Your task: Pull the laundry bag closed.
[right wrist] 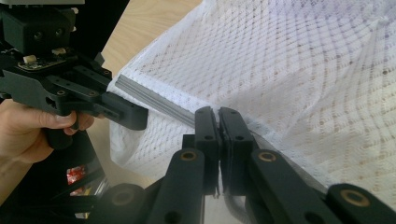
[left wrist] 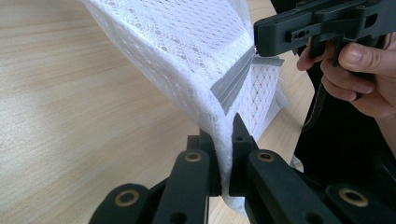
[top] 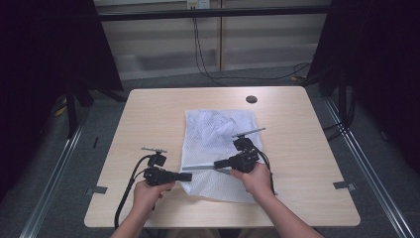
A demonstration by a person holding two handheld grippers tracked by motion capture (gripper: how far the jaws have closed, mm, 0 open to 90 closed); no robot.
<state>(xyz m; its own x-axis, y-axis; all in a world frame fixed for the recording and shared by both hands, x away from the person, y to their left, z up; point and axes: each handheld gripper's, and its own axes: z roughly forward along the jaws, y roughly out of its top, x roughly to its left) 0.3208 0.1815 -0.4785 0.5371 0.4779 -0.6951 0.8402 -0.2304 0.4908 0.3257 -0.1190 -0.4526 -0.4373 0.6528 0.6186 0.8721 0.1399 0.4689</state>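
**Mia:** What is the left gripper (top: 187, 176) doing?

**Ben:** Its two black jaws are pressed together on the white mesh bag (top: 218, 144). In the left gripper view the net cloth (left wrist: 187, 51) comes up right out from between the jaws, so they pinch the bag's edge.

**Mia:** And the right gripper (top: 217, 163)?

**Ben:** It pinches the bag too. In the right gripper view its jaws are squeezed tight, and the grey strip (right wrist: 154, 100) on the bag's edge runs into them from the left gripper (right wrist: 135, 114) on the other side.

**Mia:** Where is the bag, then?

**Ben:** It hangs between the two tools at its near edge. The rest of it spreads out past the right gripper's tips, lying on the wooden table (top: 148, 114) (it looks a bit crumpled at the far end). The grey strip (top: 200, 168) stretches from one gripper's tip to the other's.

**Mia:** Are the grippers close together?

**Ben:** Yes, near each other, tips pointing at one another. A hand (top: 148, 193) holds the left one and another hand (top: 257, 179) holds the right one.
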